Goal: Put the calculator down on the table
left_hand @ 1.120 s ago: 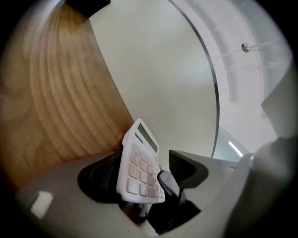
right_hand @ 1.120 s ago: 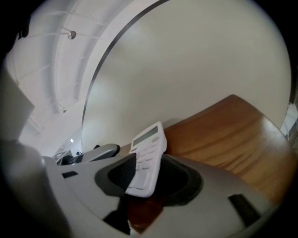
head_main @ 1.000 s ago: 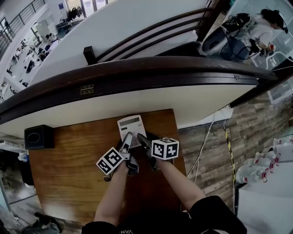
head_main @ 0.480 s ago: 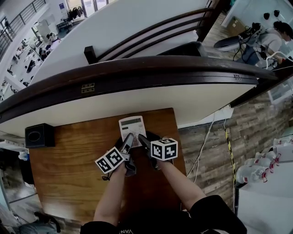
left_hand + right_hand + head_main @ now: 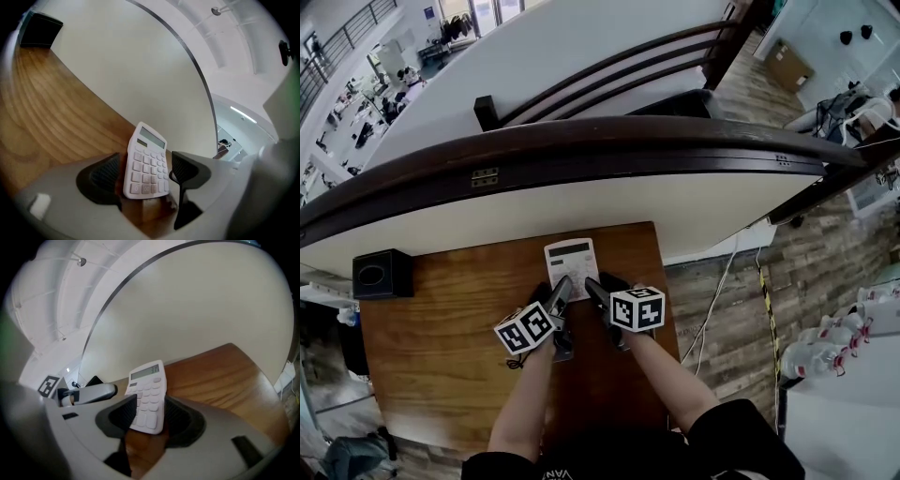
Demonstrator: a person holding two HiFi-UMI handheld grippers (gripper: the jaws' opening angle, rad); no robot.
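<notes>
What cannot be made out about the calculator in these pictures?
- Head view: the near edge of the calculator, covered by the left gripper and right gripper.
- All views: whether it rests on the table; its own body hides its underside.
- Gripper views: the display digits, too small and blurred.

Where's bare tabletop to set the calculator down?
The table is bare between the black box and the calculator, and over its near-left part. Crowded toward the right edge, where the left gripper and right gripper bracket the calculator.
</notes>
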